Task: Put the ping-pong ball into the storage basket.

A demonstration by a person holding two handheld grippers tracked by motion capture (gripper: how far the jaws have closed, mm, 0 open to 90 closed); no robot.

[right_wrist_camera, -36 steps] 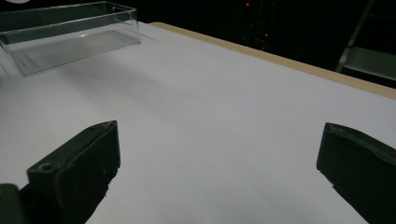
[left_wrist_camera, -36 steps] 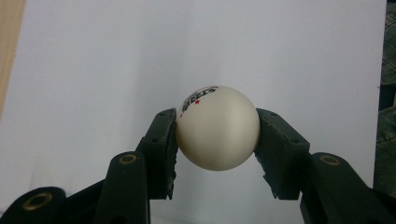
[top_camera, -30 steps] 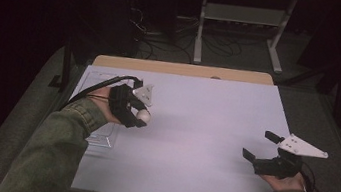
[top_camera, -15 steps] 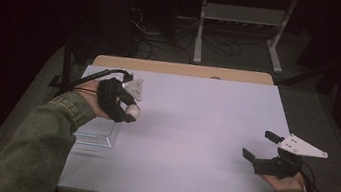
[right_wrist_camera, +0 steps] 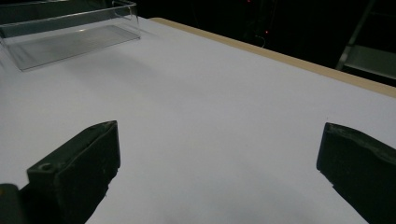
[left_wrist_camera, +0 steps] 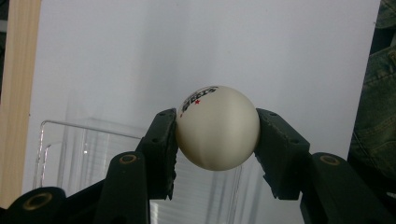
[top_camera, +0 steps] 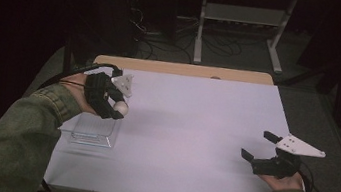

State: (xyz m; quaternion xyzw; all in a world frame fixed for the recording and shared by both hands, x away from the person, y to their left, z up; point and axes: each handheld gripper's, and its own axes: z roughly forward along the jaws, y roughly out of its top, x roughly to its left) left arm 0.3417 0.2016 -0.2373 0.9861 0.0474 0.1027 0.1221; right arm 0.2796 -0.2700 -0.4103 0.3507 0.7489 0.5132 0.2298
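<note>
A white ping-pong ball (left_wrist_camera: 217, 128) with black print and a red star is clamped between the black jaws of my left gripper (left_wrist_camera: 215, 135). In the high view that gripper (top_camera: 117, 109) hangs over the table's left side, the ball (top_camera: 120, 109) at its tip, just above the far right corner of a clear plastic box (top_camera: 94, 130). Through the left gripper view the box (left_wrist_camera: 88, 154) lies below and behind the ball. My right gripper (top_camera: 258, 146) rests low at the table's right side, jaws wide apart and empty; its own view shows the box (right_wrist_camera: 65, 35) far off.
The white table top (top_camera: 194, 129) has a wooden strip (top_camera: 182, 69) along its far edge. Beyond it stand a metal shelf frame (top_camera: 242, 20) and cables on a dark floor. A green sleeve (top_camera: 25, 141) runs in from the lower left.
My left gripper has carried the ball leftward and farther back, from the open table to above the clear box's corner. The right gripper has stayed put.
</note>
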